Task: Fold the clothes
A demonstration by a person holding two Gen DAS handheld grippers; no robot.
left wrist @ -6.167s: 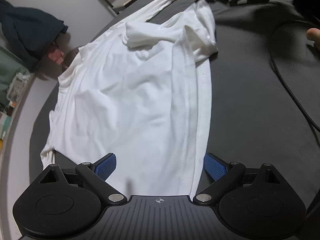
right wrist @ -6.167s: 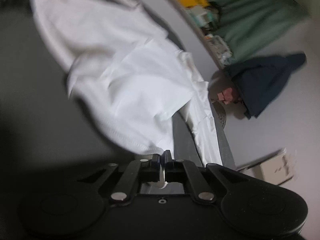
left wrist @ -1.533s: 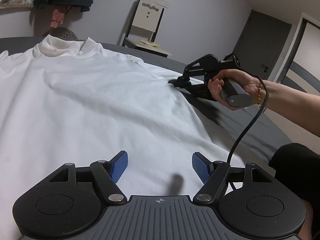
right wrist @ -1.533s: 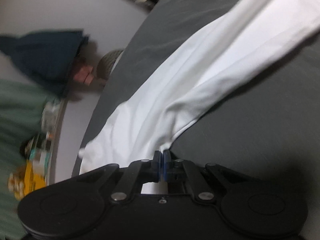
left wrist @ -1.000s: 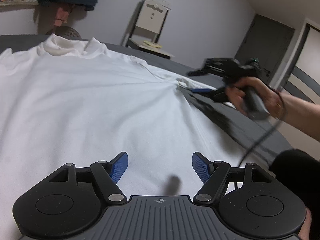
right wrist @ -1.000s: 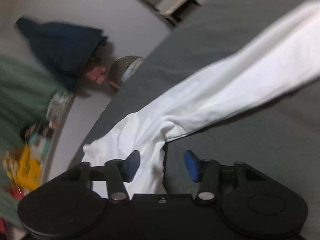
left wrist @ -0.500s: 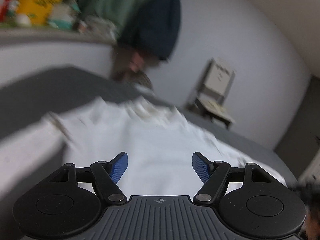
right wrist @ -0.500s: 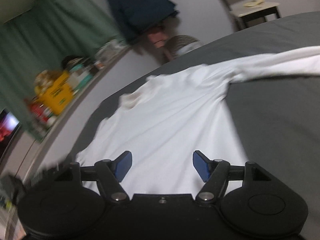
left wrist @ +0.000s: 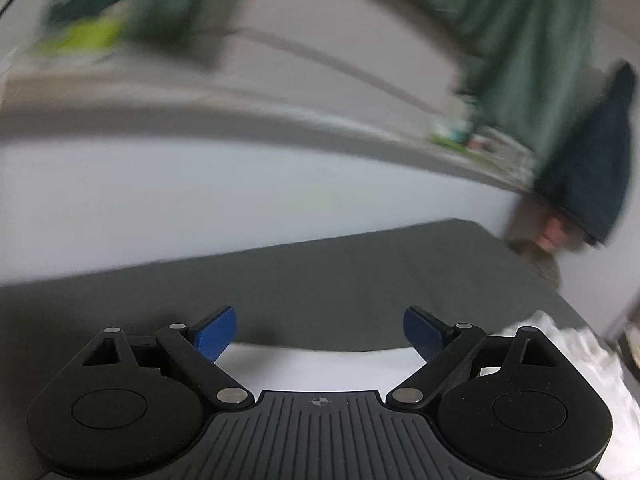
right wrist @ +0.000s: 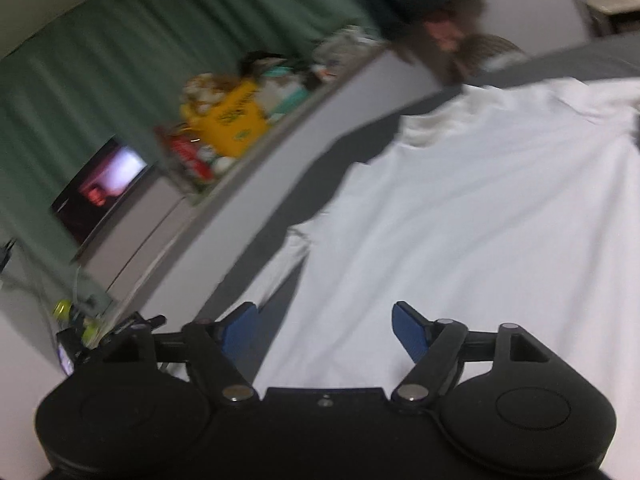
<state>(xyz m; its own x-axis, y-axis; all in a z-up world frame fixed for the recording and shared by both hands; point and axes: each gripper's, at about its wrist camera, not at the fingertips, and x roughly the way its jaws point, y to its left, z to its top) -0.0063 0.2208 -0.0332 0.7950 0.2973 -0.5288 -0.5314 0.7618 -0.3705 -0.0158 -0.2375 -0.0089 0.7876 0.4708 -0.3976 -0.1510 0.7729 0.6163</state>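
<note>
You hold two grippers, one in each hand, and both stand with their jaws spread wide and nothing between the blue pads.

In the left wrist view, your left gripper [left wrist: 320, 334] fills the bottom of the frame. Its two blue pads [left wrist: 214, 334] sit well apart. Just beyond them, at lower centre, lies a flat strip of the one white shirt [left wrist: 320, 364], with a rumpled part of it at the lower right edge. Behind it the dark grey surface [left wrist: 320, 272] stretches across the middle of the frame. One dark blue garment [left wrist: 588, 176] hangs at the right, in front of a green curtain [left wrist: 532, 40]. The upper half of this view is blurred.

In the right wrist view, your right gripper [right wrist: 325, 334] sits at the bottom, released. The white shirt [right wrist: 480, 220] is spread flat over the centre and right of the frame, its collar toward the upper right. One sleeve runs down toward the left pad. A cluttered ledge with one yellow package [right wrist: 232, 118] crosses the upper left, and one lit screen [right wrist: 108, 184] shows at the left.
</note>
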